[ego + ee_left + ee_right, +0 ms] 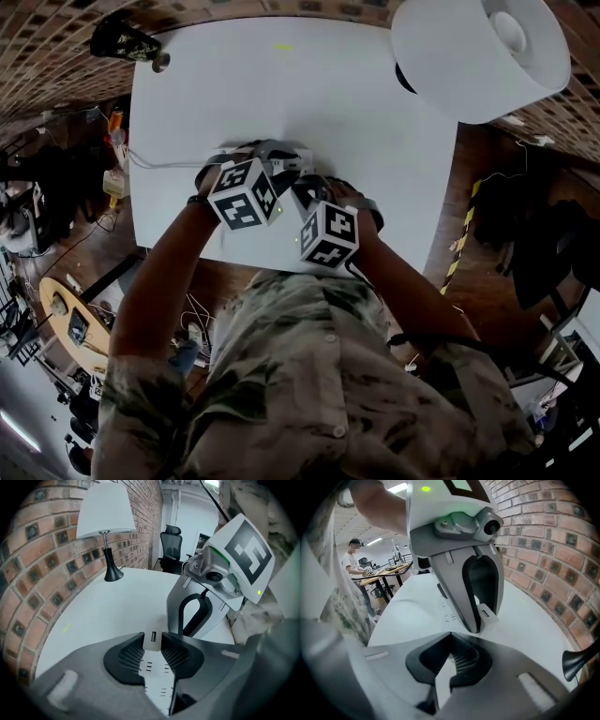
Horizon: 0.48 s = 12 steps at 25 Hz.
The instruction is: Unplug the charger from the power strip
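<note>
A white charger [152, 638] with a USB port on top stands plugged into the white power strip [157, 673] on the white table [309, 94]. My left gripper [153, 646] is shut on the charger, one black pad against each side. The right gripper view shows the same grip, the charger [488, 614] beside the left gripper [480, 626]. My right gripper [449, 656] is shut, with its tips down on the power strip [446, 613] close beside the charger. In the head view both grippers, left [274, 167] and right [309, 195], meet mid-table and hide the strip.
The strip's cable [159, 165] runs off the table's left edge. A white-shaded lamp [478, 52] stands at the far right corner, a black object [127, 42] at the far left corner. A brick wall [28, 550] lies beyond the table. Behind it are an office chair [171, 545] and a person [354, 557] at desks.
</note>
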Each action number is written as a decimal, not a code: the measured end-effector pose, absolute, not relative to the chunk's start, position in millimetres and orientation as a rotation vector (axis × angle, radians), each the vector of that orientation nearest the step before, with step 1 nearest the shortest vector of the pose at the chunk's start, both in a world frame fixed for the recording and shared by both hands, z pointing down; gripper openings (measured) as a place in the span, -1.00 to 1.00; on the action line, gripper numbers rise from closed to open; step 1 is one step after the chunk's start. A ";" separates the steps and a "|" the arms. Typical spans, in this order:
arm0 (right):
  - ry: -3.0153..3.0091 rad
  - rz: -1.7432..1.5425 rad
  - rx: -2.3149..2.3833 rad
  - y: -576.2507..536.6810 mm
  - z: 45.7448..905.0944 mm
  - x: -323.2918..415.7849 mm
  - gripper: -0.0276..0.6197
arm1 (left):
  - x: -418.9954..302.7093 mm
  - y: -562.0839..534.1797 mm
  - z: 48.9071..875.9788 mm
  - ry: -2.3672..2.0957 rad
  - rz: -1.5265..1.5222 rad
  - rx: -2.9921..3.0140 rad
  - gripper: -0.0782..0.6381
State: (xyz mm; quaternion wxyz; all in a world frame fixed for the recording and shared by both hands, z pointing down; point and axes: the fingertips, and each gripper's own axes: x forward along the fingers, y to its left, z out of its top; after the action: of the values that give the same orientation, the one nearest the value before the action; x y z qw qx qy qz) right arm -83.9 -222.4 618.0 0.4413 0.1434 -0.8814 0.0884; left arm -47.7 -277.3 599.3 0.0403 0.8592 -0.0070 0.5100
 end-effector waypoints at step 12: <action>-2.173 0.213 0.312 -223.9 621.2 -78.6 -0.90 | -89.6 -312.1 511.8 -0.456 1.172 2.617 -0.48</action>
State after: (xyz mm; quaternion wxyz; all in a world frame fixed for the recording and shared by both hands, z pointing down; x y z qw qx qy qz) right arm -78.6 -223.9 621.2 0.4509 0.1264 -0.8794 0.0863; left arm -89.6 -312.1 511.8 0.1189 0.8949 -0.1560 0.4009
